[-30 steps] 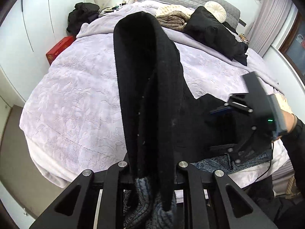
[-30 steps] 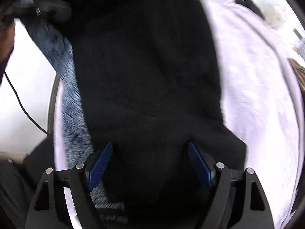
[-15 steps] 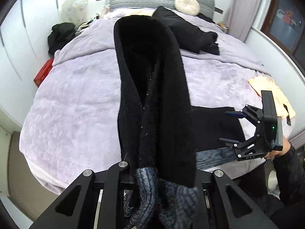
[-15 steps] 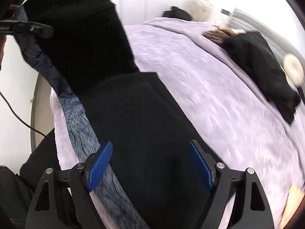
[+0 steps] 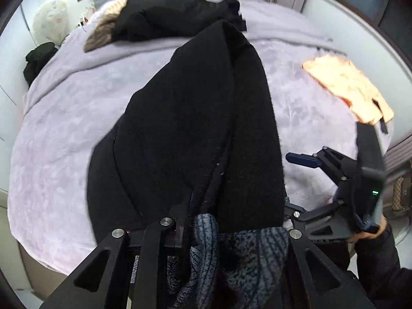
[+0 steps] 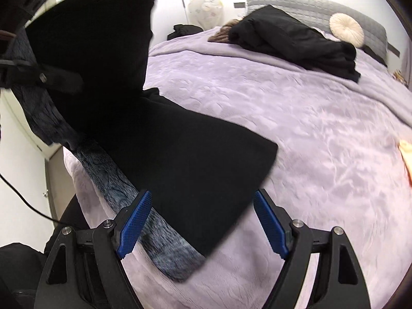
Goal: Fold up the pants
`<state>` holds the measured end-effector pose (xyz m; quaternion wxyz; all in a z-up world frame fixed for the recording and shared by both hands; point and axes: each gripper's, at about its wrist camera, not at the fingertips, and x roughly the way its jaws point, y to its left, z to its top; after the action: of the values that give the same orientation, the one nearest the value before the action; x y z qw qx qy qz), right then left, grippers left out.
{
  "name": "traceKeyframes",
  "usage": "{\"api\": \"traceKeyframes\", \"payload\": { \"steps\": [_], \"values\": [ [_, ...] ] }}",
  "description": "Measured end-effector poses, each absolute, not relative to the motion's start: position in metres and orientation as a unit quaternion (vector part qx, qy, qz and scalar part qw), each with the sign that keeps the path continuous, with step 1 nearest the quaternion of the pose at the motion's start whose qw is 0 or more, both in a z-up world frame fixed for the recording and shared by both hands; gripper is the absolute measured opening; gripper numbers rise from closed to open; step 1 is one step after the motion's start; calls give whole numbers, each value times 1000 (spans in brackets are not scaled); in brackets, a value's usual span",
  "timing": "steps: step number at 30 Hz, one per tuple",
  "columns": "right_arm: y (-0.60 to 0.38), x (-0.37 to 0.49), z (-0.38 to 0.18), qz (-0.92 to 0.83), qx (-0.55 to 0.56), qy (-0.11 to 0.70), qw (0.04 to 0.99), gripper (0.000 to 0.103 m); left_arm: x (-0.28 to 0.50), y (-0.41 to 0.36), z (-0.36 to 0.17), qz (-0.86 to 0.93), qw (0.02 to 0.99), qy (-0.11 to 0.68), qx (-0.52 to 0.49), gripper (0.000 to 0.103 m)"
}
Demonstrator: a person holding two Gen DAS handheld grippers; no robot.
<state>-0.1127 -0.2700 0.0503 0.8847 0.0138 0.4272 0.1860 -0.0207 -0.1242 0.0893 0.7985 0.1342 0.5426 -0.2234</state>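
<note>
Left wrist: pants (image 5: pixel 195 128) now lower, left gripper (image 5: pixel 206 231) pinching them (right gripper (image 6: pixel 200 221) spread).

a bed (image 6: pixel 296 118) with a lilac embossed bedspread fills most of both views. black pants (image 6: pixel 195 159) lie on it at lower left of the right wrist frame, their grey-blue lining showing along the edge. a black coat (image 6: pixel 293 38) with a fur trim lies at upper centre, a round cream cushion (image 6: pixel 346 29) beside it, and a peach cloth (image 5: pixel 345 87) at the right of the left wrist frame.
</note>
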Motion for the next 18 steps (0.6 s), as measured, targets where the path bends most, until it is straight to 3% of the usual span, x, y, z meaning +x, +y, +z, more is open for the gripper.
{"api": "traceKeyframes", "payload": {
  "steps": [11, 12, 14, 16, 18],
  "values": [
    [-309, -126, 23, 176, 86, 431, 881, 84, -27, -207, 26, -216, 762, 583, 178, 23],
    [-310, -126, 22, 176, 87, 431, 881, 84, -28, -207, 26, -220, 762, 583, 175, 27],
    [-313, -127, 23, 177, 89, 429, 881, 84, -32, -207, 29, -241, 761, 581, 157, 57],
    [-318, -125, 24, 176, 90, 428, 882, 85, -38, -206, 33, -269, 761, 575, 139, 73],
    [-322, -127, 25, 168, 88, 428, 884, 85, -47, -203, 39, -279, 765, 565, 131, 73]
  ]
}}
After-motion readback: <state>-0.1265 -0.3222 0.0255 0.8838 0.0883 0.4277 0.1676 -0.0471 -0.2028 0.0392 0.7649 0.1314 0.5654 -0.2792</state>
